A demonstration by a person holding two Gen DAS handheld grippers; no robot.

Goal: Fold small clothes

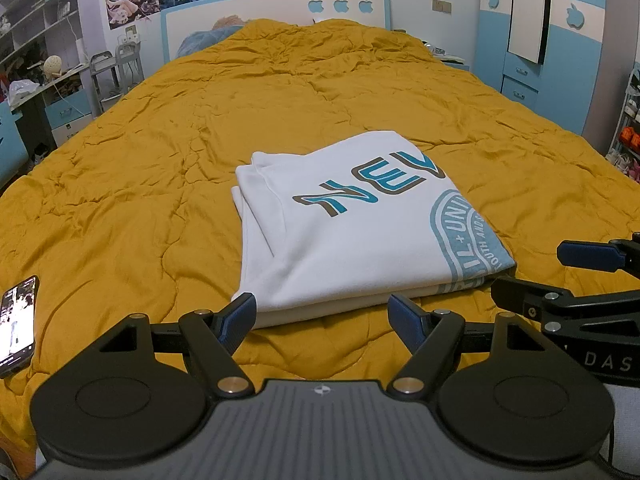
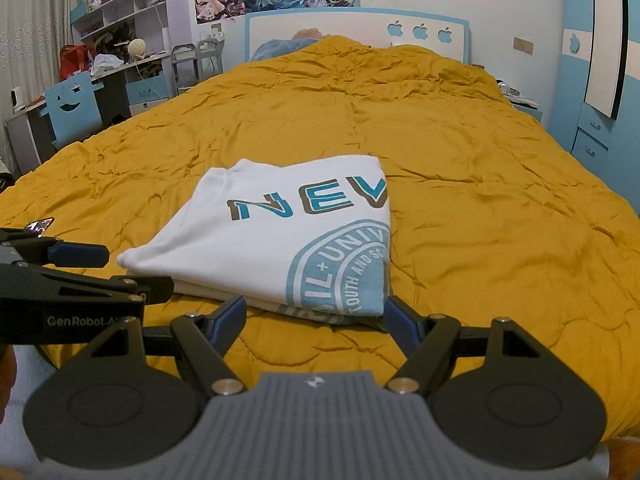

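Observation:
A white T-shirt (image 1: pixel 344 236) with blue and brown lettering lies folded into a flat rectangle on the mustard yellow quilt (image 1: pixel 160 160); the right wrist view shows the same T-shirt (image 2: pixel 276 236). My left gripper (image 1: pixel 322 318) stands open just short of the shirt's near edge, nothing between its blue pads. My right gripper (image 2: pixel 314 316) is open too, its tips at the shirt's near right corner, not pressing on it. Each gripper appears from the side in the other's view, the right gripper (image 1: pixel 588 264) at the right edge and the left gripper (image 2: pixel 80 268) at the left edge.
A phone (image 1: pixel 18 320) with a lit screen lies on the quilt at the near left. The bed's headboard (image 1: pixel 276 12) is at the far end. A desk and shelves (image 2: pixel 112 52) stand left of the bed, blue wardrobes (image 1: pixel 552 40) right of it.

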